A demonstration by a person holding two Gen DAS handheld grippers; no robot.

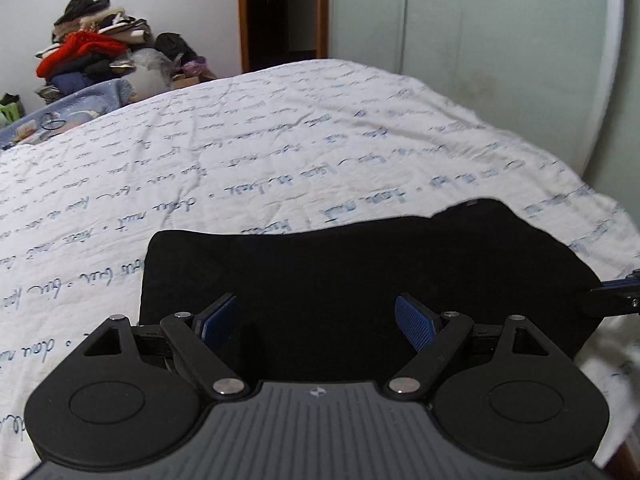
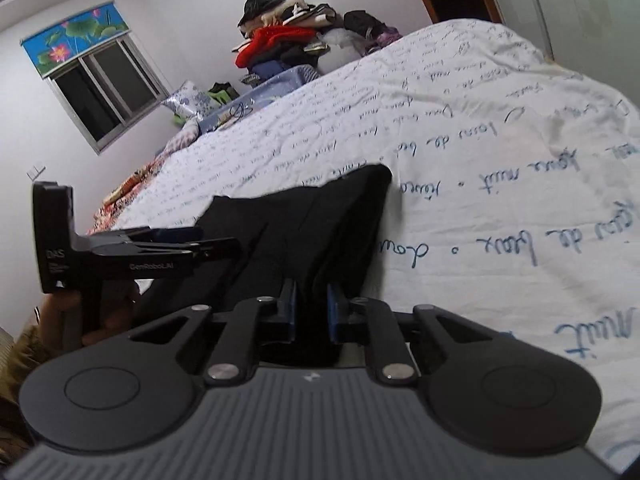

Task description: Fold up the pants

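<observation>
The black pants (image 1: 360, 272) lie folded in a compact block on the white bed cover (image 1: 280, 152) near its front edge. My left gripper (image 1: 318, 322) is open, its blue-padded fingers (image 1: 414, 322) spread just over the near edge of the pants. My right gripper (image 2: 312, 312) is shut on a fold of the pants (image 2: 320, 232) at their right edge, the cloth pinched between its blue pads (image 2: 332, 314). The left gripper also shows in the right wrist view (image 2: 176, 246) at the left. The right gripper's tip shows at the right edge of the left wrist view (image 1: 616, 298).
A heap of clothes (image 1: 92, 60) sits at the bed's far left corner, with a blue patterned blanket (image 1: 80, 104) beside it. A dark doorway (image 1: 280, 12) and a pale wardrobe (image 1: 480, 20) stand behind the bed. A window (image 2: 104, 84) is on the left wall.
</observation>
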